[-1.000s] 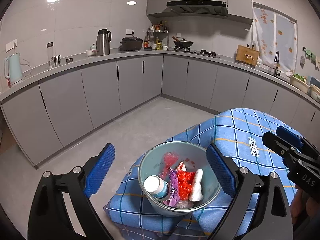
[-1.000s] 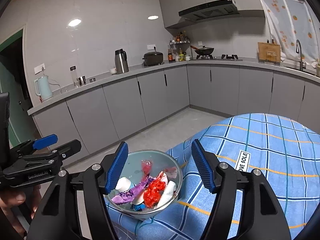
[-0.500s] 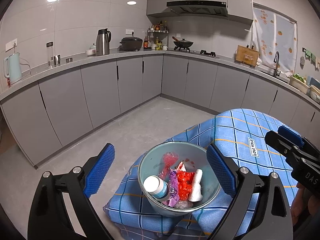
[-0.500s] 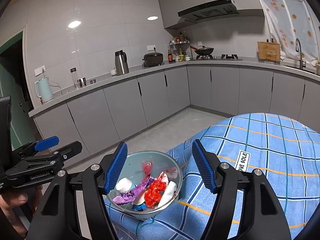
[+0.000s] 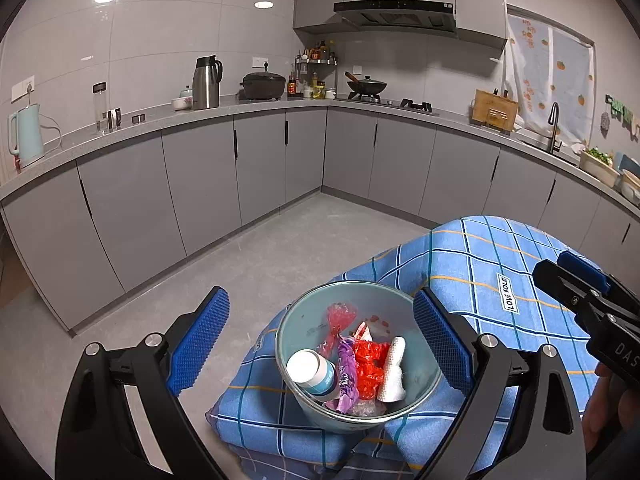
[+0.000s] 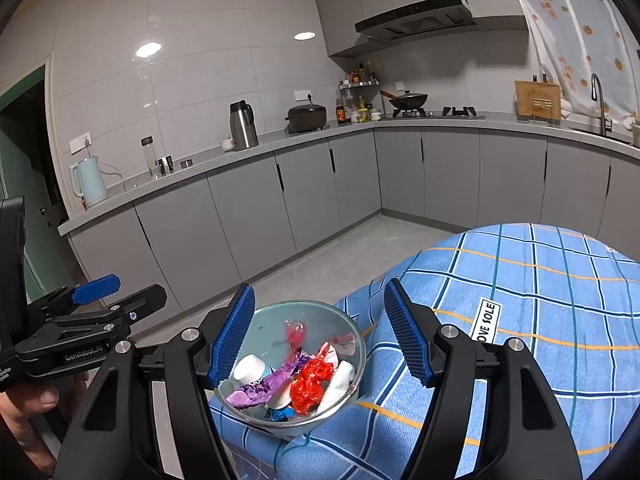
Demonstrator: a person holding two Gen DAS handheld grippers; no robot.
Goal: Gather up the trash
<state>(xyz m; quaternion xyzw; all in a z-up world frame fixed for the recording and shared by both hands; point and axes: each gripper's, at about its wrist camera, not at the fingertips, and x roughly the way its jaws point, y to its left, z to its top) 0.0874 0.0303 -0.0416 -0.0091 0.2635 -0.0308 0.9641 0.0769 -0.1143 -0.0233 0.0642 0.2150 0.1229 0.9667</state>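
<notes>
A glass bowl (image 5: 304, 322) (image 6: 280, 316) sits at the corner of a table under a blue checked cloth (image 5: 472, 256) (image 6: 532, 280). It holds trash: a white bottle (image 5: 312, 372) (image 6: 250, 368), a purple wrapper (image 5: 347, 376) (image 6: 264, 386), red crumpled plastic (image 5: 370, 364) (image 6: 308, 384), a pink wrapper (image 5: 340, 316) (image 6: 295, 330) and a white tissue roll (image 5: 394, 368) (image 6: 340, 380). My left gripper (image 5: 320, 344) is open and empty, its blue pads either side of the bowl. My right gripper (image 6: 320, 340) is open and empty, hovering over the bowl.
Grey kitchen cabinets (image 5: 200, 184) run along the far walls with a kettle (image 5: 26, 136), thermos (image 5: 206, 82), pot (image 5: 262, 86) and wok (image 5: 366, 88) on the counter. Grey floor (image 5: 260, 264) lies left of the table. The right gripper shows in the left wrist view (image 5: 588, 304).
Almost nothing has changed. Both grippers stay open over the bowl; the right gripper drifts very slightly.
</notes>
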